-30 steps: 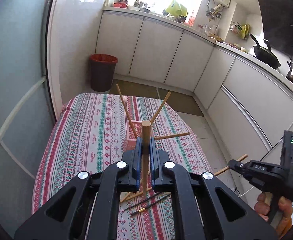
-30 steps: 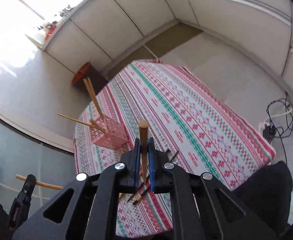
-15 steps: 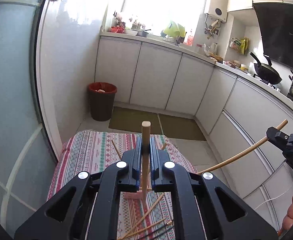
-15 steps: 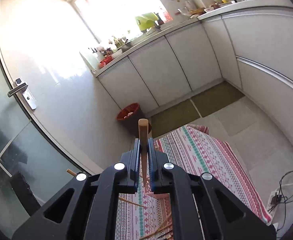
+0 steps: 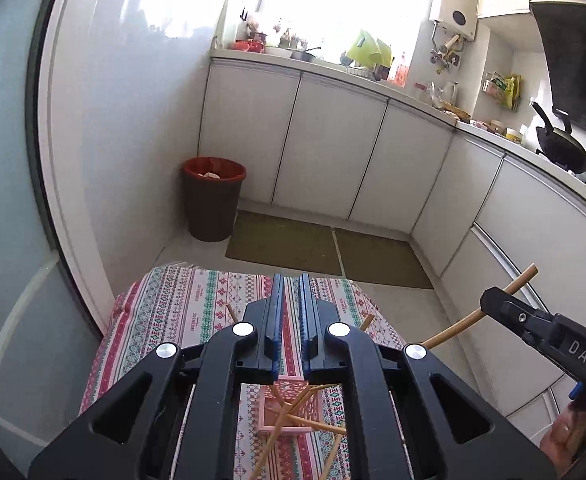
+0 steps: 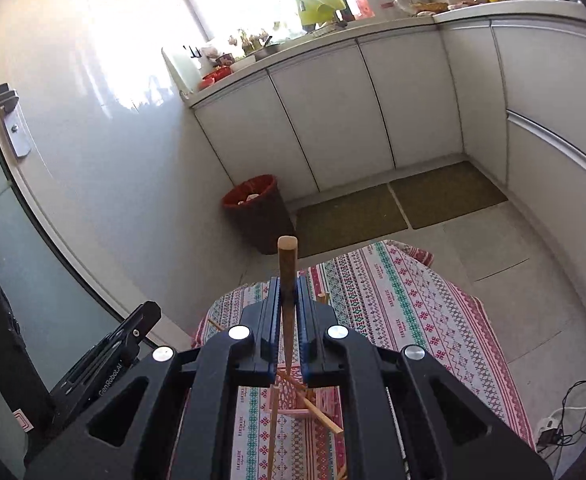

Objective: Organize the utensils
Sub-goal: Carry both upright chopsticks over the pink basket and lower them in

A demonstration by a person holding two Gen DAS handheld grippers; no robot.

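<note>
White flat-fronted kitchen cabinets run along the far wall and curve round toward 3 o'clock, under a pale countertop crowded with small items. Two flat olive floor mats lie side by side at their foot. A round dark waste bin with a red liner rim stands at 11 o'clock in the left wrist view, against the glossy wall.

The table carries a woven-look striped tablecloth in red, green and white bands. On it, low in both views and partly hidden behind the gripper bodies, sits a square pink perforated basket, with several thin wooden chopsticks leaning out of it at splayed angles; more sticks lie across the cloth beside it.

The left gripper, black plastic with blue pads, shows its fingers slightly parted, a narrow gap between them with nothing inside. In the right wrist view it appears at 8 o'clock.

The right gripper has its fingers pinching a round wooden chopstick, held upright with the blunt end above the fingertips and the tapered end below. In the left wrist view the same stick projects at 3 o'clock, slanted, from the black jaw.
</note>
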